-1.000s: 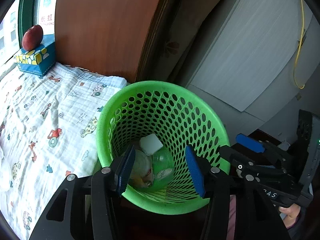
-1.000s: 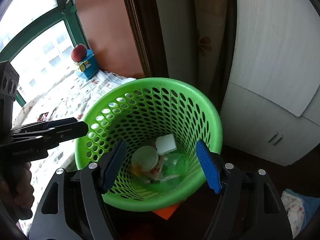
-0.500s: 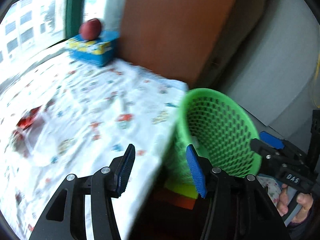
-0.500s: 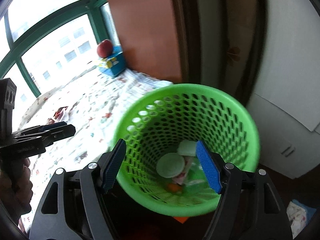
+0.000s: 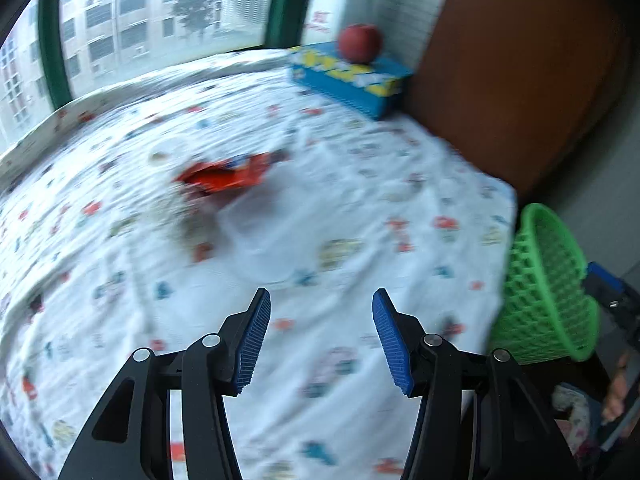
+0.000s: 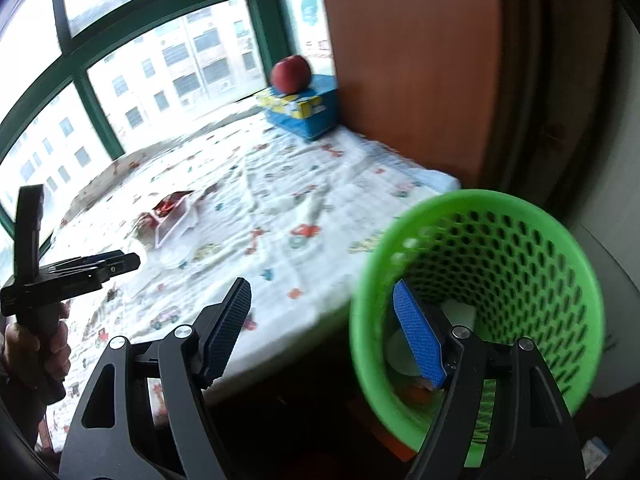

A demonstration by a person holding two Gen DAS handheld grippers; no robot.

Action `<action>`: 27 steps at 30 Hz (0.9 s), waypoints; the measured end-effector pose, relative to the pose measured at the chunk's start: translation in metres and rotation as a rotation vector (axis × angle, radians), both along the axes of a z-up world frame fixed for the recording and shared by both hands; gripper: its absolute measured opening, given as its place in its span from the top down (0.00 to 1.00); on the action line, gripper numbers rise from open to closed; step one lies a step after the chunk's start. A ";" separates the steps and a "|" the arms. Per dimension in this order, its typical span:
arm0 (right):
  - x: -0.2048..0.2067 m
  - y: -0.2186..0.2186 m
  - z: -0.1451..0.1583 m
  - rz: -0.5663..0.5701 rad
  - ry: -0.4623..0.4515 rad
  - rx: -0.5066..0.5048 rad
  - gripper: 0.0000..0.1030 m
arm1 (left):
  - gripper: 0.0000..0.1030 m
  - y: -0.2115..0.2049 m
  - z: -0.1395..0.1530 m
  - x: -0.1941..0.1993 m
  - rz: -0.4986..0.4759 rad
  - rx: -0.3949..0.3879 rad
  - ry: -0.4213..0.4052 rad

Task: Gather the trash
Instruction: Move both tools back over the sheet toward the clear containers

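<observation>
A green mesh basket [image 6: 500,264] stands beside the table's right edge and holds several pieces of trash; it also shows in the left wrist view [image 5: 548,284]. A red wrapper [image 5: 228,176] and a clear plastic container [image 5: 260,236] lie on the patterned cloth; both show in the right wrist view, wrapper [image 6: 170,204] and container [image 6: 176,226]. My left gripper [image 5: 320,340] is open and empty above the cloth, short of the container. My right gripper [image 6: 320,328] is open and empty, one finger over the basket rim.
A blue tissue box [image 5: 352,80] with a red apple [image 5: 359,44] on it stands at the table's far corner by a brown wooden panel [image 6: 408,60]. Windows run along the far side. The left gripper shows in the right wrist view [image 6: 80,268].
Both grippers have swung left, away from over the basket toward the table. The left now faces the wrapper and container; the basket has slid to the right in both views.
</observation>
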State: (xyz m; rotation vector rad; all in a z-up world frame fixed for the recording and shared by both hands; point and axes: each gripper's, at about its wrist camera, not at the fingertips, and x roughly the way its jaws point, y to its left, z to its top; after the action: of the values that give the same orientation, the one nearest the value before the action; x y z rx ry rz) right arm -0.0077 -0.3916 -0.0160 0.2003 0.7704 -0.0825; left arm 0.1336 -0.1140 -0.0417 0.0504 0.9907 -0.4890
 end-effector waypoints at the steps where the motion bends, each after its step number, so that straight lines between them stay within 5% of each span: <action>1: 0.005 0.006 -0.001 0.013 0.003 0.002 0.29 | 0.50 0.008 -0.004 0.004 0.012 0.010 0.003; 9: 0.036 0.046 -0.006 0.090 0.025 -0.010 0.28 | 0.44 0.050 -0.036 0.027 0.004 0.057 0.038; 14: 0.052 0.062 -0.011 0.120 0.041 -0.012 0.27 | 0.30 0.050 -0.045 0.032 -0.038 0.084 0.000; 27: 0.083 0.086 -0.022 0.168 0.077 -0.022 0.27 | 0.29 0.045 -0.064 0.044 -0.096 0.164 -0.023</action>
State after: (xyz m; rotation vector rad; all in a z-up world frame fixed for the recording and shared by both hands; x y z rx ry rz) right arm 0.0749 -0.3055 -0.0384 0.1108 0.8598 0.0610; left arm 0.1778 -0.0690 -0.1058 0.2513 1.0075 -0.4930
